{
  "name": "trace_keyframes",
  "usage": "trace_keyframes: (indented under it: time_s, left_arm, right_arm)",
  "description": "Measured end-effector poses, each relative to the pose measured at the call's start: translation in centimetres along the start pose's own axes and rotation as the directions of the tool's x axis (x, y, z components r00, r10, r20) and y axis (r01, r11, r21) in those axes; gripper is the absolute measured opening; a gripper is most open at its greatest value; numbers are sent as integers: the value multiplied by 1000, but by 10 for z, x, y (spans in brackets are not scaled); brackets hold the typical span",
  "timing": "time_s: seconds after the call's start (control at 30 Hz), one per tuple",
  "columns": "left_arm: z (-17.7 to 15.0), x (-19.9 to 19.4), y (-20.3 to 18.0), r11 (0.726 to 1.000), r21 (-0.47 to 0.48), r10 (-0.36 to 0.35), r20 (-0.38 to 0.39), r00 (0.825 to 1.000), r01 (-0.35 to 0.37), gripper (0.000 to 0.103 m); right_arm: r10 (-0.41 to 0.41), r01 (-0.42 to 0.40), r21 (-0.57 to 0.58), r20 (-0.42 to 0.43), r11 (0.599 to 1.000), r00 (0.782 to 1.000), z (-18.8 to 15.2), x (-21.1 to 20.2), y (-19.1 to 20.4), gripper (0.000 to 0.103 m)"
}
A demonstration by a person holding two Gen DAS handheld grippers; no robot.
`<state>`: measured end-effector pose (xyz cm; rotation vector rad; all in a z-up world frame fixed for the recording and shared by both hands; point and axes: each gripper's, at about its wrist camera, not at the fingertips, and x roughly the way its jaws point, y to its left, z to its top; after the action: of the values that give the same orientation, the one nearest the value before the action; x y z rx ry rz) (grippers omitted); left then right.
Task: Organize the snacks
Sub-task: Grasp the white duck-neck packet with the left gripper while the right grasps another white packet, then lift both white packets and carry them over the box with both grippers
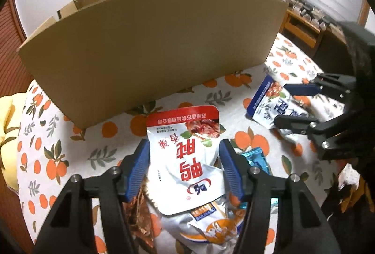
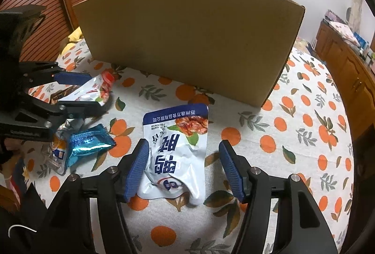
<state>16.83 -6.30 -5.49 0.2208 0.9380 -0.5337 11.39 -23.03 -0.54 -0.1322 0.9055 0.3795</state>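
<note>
In the left wrist view my left gripper (image 1: 184, 148) is open, its blue pads on either side of a red-topped white snack pouch (image 1: 185, 155) that lies on a pile of other packets. In the right wrist view my right gripper (image 2: 184, 148) is open around a blue-topped white snack pouch (image 2: 178, 153) lying flat on the orange-print tablecloth (image 2: 304, 132). A large open cardboard box (image 1: 152, 43) stands behind both pouches; it also shows in the right wrist view (image 2: 192, 38). Each gripper appears in the other's view, the right gripper (image 1: 284, 105) and the left gripper (image 2: 93, 91), both open.
Under the red pouch lie a silver and orange packet (image 1: 211, 228), a brown foil packet (image 1: 138, 209) and a teal foil packet (image 2: 89, 145). A wooden cabinet (image 2: 346, 71) stands at the right. A yellow cloth (image 1: 7, 127) lies at the table's left edge.
</note>
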Motion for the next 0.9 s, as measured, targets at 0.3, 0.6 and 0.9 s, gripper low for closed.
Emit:
trace_keyframes:
  time_s: [0.3, 0.6, 0.9]
  left_arm:
    - [4, -13, 6, 998, -47, -31, 52, 998, 33, 59]
    - [5, -33, 4, 998, -45, -44, 100, 994, 48, 59]
    - [12, -43, -3, 998, -28, -54, 120, 991, 57, 59]
  right_arm:
    - [10, -12, -40, -31, 999, 999, 2, 10, 9, 71]
    - [9, -10, -72, -20, 997, 1000, 1, 10, 14, 63]
    - [22, -23, -61, -18, 998, 1000, -2, 5, 10, 62]
